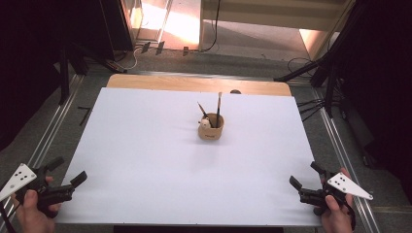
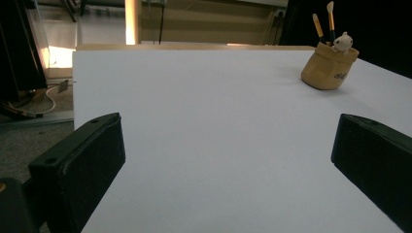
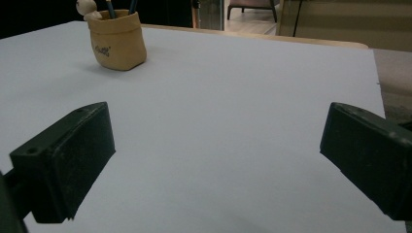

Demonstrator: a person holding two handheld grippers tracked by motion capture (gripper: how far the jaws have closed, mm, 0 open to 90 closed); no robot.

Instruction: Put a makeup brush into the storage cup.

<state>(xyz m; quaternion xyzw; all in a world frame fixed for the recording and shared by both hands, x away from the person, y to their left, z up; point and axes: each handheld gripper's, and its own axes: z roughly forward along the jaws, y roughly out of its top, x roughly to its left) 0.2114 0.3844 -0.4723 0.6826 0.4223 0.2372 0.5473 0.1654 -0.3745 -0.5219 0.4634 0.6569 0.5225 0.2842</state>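
With both the left gripper [image 1: 67, 174] and right gripper [image 1: 306, 175] spread apart and empty, reach slowly toward the tan pouch [image 1: 211, 130] holding brushes [image 1: 218, 109] at 12 o'clock, gripping one brush handle upright.

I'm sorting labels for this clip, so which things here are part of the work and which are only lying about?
Part of the work:
- tan holder
- two brushes standing in it
- small white figure at its rim
- left gripper, open
- right gripper, open
- white sheet under the holder

Lying about:
- wooden table edge
- cables on the floor
- metal rail beside the table
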